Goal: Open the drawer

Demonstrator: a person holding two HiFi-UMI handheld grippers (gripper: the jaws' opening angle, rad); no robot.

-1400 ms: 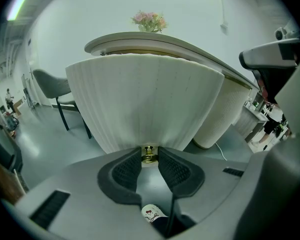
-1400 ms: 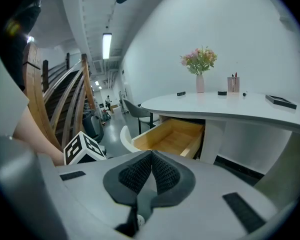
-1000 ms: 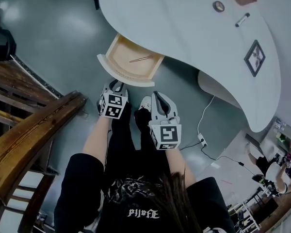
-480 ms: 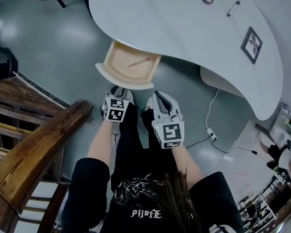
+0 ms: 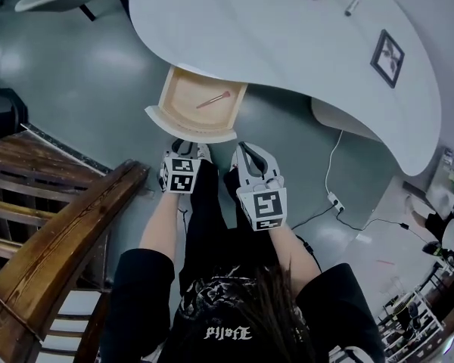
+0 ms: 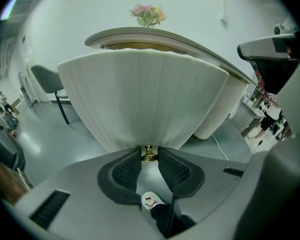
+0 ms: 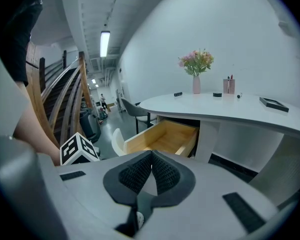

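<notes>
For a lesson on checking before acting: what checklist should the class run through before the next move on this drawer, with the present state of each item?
1. Drawer pulled out from under the desk: ok, its inside shows.
2. Left hand-held gripper on the knob: ok, the knob sits between its jaw tips.
3. Right hand-held gripper free: ok, its jaws are together on nothing and it is back from the drawer.
4. Stick lying flat inside the drawer: ok.
5. Drawer at its end stop: cannot tell.
</notes>
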